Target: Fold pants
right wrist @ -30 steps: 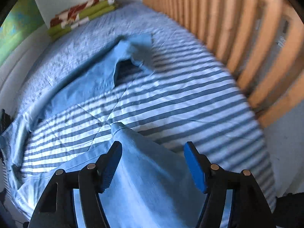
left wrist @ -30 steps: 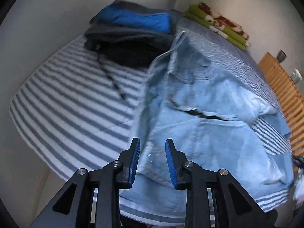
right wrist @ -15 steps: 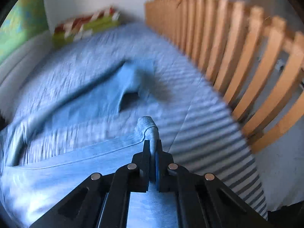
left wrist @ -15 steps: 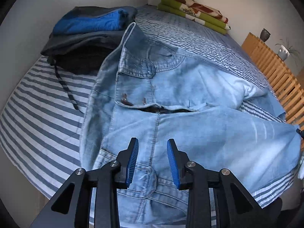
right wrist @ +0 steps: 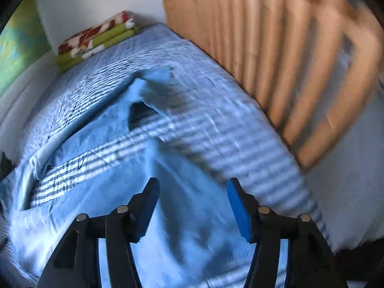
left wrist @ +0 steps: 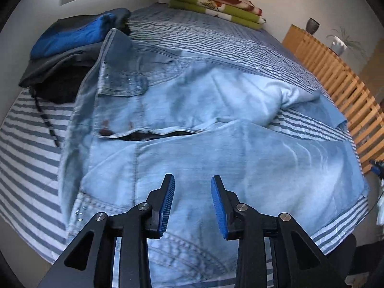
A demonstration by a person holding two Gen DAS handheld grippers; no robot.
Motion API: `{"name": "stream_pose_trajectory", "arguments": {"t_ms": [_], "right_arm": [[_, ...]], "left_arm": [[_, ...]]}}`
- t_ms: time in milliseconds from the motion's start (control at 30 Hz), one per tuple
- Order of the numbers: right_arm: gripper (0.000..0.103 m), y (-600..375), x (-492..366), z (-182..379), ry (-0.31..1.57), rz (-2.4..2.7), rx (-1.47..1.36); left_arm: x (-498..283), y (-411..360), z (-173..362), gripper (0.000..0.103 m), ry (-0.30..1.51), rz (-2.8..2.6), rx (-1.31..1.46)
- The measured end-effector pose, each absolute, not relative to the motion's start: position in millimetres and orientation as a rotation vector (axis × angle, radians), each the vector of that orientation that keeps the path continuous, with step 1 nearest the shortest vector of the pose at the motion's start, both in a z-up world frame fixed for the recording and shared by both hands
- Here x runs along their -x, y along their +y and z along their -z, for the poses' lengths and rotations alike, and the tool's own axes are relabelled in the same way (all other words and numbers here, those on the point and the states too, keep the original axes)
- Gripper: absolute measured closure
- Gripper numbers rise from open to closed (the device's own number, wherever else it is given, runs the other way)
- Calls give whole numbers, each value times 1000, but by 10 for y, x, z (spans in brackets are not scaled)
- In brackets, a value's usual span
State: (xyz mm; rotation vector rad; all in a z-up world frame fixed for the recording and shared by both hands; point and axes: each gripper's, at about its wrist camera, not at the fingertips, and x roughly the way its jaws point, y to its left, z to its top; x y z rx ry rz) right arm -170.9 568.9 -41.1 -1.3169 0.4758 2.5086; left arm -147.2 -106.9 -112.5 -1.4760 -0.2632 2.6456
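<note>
Fingers of the left gripper (left wrist: 192, 204) stand partly apart with nothing pinched between them, hovering over the waist end of the jeans (left wrist: 216, 124). Over on the other side, the right gripper (right wrist: 192, 206) has its jaws opening, blue pads clear of the cloth, with the near trouser leg lying loose beneath and between them but not gripped.

So where are we? The jeans lie spread on the striped bed (left wrist: 31, 144), waist toward the left edge by a pile of dark folded clothes (left wrist: 69, 48), legs running toward the slatted wooden rail (left wrist: 336, 79). Both legs are laid out, the far one rumpled and its cuff turned, with a strip of bedsheet showing between them. By my reckoning this is barely begun: no leg laid over the other yet, no fold across the length. A folded blanket (left wrist: 216, 4) sits at the far corner, untouched.
</note>
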Motion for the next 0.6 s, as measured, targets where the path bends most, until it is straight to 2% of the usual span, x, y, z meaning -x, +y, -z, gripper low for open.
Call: {"name": "stream_pose_trajectory", "arguments": {"t_ms": [67,200,333,467,500,567,600], "right_arm": [[48,5777,1552,517,566,-2495,1346],[48,5845,1437,734,523,-2379,1353],[47,6027,1419,995,659,-2262,1378],[47,6069,1497,1149,678,-2219,1379],[50,6052,1511,1156,682,-2218,1375],[94,6010,1550,1138,685,-2231,1382],[98,5993,1552,1119,694,-2237,1387]], "left_arm": [[1502,-1026,1144,69,-269,-2634,1477],[1489,-970,1134,69,-277,-2619,1467],[1411,-964,1097,68,-246,-2618,1457],[1355,-1063,1109,68,-286,-2625,1468],[1342,-1086,1109,68,-295,-2626,1466],[1310,-1129,1104,68,-305,-2629,1461],[1307,-1141,1106,68,-308,-2630,1459]]}}
